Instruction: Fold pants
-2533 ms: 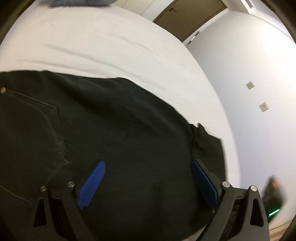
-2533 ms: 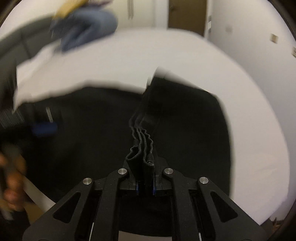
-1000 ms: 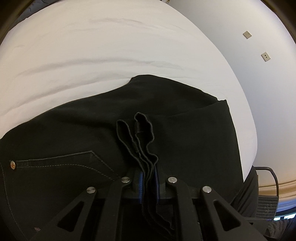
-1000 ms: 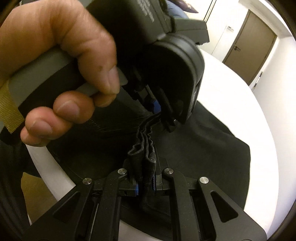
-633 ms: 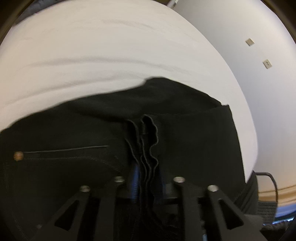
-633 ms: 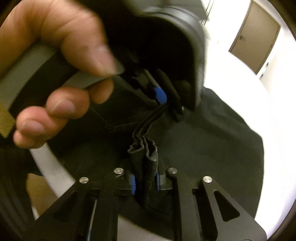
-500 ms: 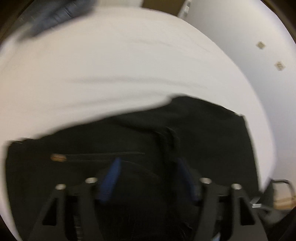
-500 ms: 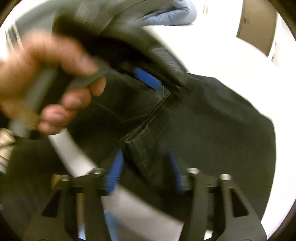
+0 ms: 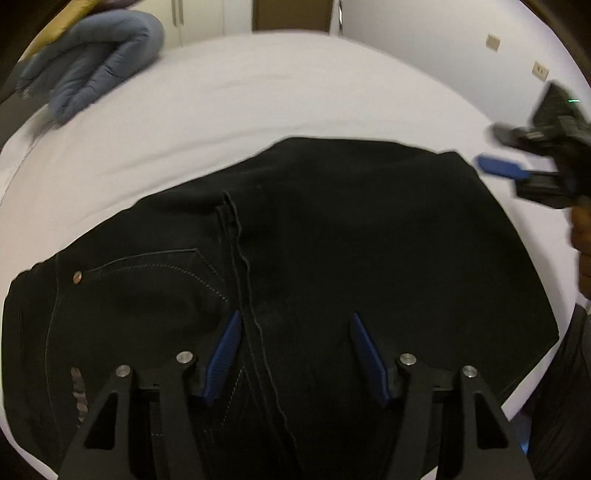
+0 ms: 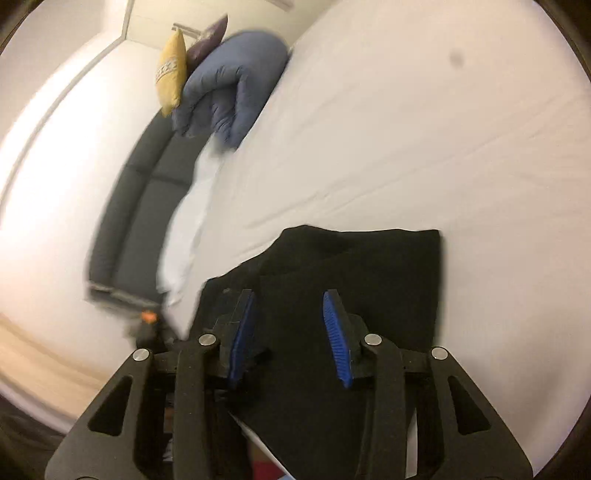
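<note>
Black pants [image 9: 351, 236] lie folded flat on the white bed [image 9: 280, 92], with a back pocket and rivet at the left and a folded seam edge running down the middle. My left gripper [image 9: 295, 349] is open just above the pants, its blue pads either side of the seam, holding nothing. My right gripper [image 10: 290, 332] is open over the pants [image 10: 369, 273] and holds nothing. It also shows in the left wrist view [image 9: 535, 166], held by a hand at the right edge.
A folded blue duvet [image 9: 99, 55] lies at the far left of the bed and shows in the right wrist view [image 10: 232, 81] beside a yellow cushion [image 10: 171, 70]. A dark headboard [image 10: 140, 206] runs along the bed's side. A door [image 9: 291, 14] stands beyond.
Both grippers were shut on the bunched pants edge; they opened and let it go. The pants now lie flat. My right gripper has drawn away to the right.
</note>
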### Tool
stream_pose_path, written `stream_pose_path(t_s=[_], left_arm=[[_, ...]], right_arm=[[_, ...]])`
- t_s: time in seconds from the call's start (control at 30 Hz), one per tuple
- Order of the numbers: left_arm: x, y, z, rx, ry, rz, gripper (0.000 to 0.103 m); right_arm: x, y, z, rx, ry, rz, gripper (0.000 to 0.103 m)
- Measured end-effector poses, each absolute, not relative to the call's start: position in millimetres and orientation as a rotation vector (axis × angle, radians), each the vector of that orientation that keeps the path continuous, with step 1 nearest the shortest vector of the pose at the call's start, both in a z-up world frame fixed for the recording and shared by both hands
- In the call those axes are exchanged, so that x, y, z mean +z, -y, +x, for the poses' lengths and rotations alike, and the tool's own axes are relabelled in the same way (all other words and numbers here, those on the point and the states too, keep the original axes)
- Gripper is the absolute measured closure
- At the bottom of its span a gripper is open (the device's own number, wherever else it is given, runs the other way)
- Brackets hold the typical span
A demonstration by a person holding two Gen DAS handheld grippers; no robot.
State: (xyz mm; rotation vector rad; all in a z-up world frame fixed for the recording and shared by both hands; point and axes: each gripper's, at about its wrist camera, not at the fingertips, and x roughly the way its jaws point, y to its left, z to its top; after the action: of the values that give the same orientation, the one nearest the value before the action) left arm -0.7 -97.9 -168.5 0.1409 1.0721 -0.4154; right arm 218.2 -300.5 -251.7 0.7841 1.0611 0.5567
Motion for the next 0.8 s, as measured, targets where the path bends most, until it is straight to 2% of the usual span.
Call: stream_pose_path(t_s=[0.07,0.13,0.2,0.67,0.8], left_arm=[[-170.4,94.3,-0.3,-0.408,-1.085,0.122,0.036],[-172.2,89.5,1.1,-0.416,-1.09,0.106,0.035],[-172.2,87.2,2.0,-0.417,-1.093,0.111,0.034],[-175.5,98.4,-3.8,-0.398,-1.081,0.102,0.033],[-176.2,97.7,-3.8,-0.397,-1.08,0.097,0.033]], right_arm=[[-280.8,302.9,235.3,0.538,-1.12,0.776,0.067],[-305.1,307.3,239.6,0.536,-1.136,0.821,0.075],[-317.8,314.3,238.0,0.543,-1.107,0.861,0.077],[-307.3,236.9,50.8,0.697,-1.196,0.805,0.076],[-292.1,218.1,27.0,0.675,-1.274,0.658,0.076]])
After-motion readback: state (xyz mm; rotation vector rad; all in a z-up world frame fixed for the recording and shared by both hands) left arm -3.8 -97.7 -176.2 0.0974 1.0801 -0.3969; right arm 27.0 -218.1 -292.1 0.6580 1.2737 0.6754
